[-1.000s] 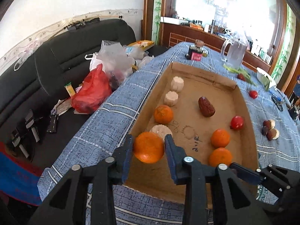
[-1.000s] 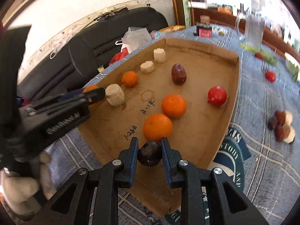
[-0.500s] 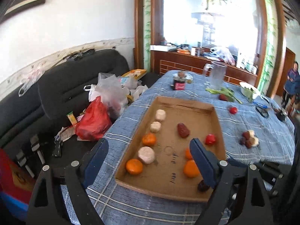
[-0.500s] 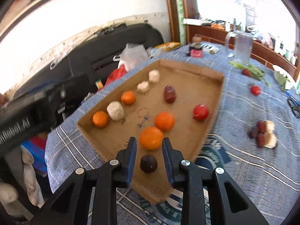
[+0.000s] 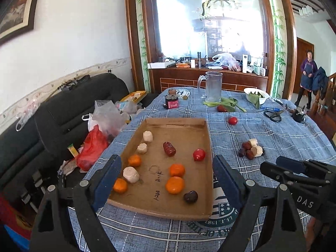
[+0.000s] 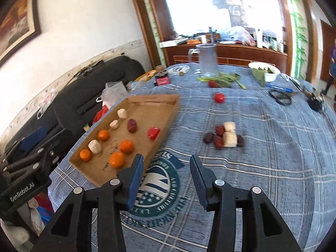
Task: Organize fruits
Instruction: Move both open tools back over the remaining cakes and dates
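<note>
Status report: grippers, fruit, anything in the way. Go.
Left gripper open, empty; right gripper empty, jaws just opening. Oranges and a tomato in the cardboard tray. Small fruit pile still on the cloth, nothing blocking it.

Blue checked table (image 5: 273, 134) under cardboard tray (image 5: 176, 124), mug (image 5: 213, 87)

- A lived-in home is shown — a dining and sitting room in one.
- A table (image 5: 273, 130) is covered with a blue checked cloth and crowded with a glass jug (image 5: 213, 86), a bowl of greens (image 5: 256, 94) and scissors (image 5: 272, 116).
- A black sofa (image 5: 69, 109) along the wall is heaped with plastic bags (image 5: 105, 117).
- A framed picture (image 5: 15, 10) is hung above it, and a cluttered wooden sideboard (image 5: 210, 73) is seen behind.
</note>
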`<action>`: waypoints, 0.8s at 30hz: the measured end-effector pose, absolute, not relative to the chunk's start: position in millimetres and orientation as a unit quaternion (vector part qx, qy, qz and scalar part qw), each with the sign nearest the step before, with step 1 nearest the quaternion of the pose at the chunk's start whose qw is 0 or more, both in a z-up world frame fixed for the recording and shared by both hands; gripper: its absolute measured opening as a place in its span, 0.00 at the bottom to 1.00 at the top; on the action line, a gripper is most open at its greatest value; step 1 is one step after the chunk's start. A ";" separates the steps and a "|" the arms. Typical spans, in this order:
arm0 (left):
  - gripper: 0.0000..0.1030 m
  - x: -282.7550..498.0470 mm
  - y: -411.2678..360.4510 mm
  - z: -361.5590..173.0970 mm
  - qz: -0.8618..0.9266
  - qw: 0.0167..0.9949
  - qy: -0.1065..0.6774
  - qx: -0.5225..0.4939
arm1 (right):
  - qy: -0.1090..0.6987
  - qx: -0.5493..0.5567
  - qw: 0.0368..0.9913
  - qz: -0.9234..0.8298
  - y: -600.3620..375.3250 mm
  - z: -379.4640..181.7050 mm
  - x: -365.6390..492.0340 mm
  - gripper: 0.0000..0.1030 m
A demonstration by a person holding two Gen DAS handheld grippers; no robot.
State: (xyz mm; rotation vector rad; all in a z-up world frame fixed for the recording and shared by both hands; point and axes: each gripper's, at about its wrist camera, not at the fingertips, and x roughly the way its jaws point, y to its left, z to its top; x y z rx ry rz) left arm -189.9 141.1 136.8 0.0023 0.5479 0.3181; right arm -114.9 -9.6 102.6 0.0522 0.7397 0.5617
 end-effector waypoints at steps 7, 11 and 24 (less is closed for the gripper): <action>0.85 -188.0 136.9 136.2 0.159 0.950 0.269 0.009 | 0.364 0.029 0.891 0.268 -12.3 97.0 -110.9 0.48; 0.85 -186.9 139.3 136.0 0.162 0.949 0.269 0.007 | 0.365 0.025 0.891 0.270 -11.3 95.0 -112.5 0.48; 0.85 -181.9 136.1 132.7 0.156 0.949 0.274 0.010 | 0.367 0.025 0.892 0.263 -17.0 92.3 -108.6 0.48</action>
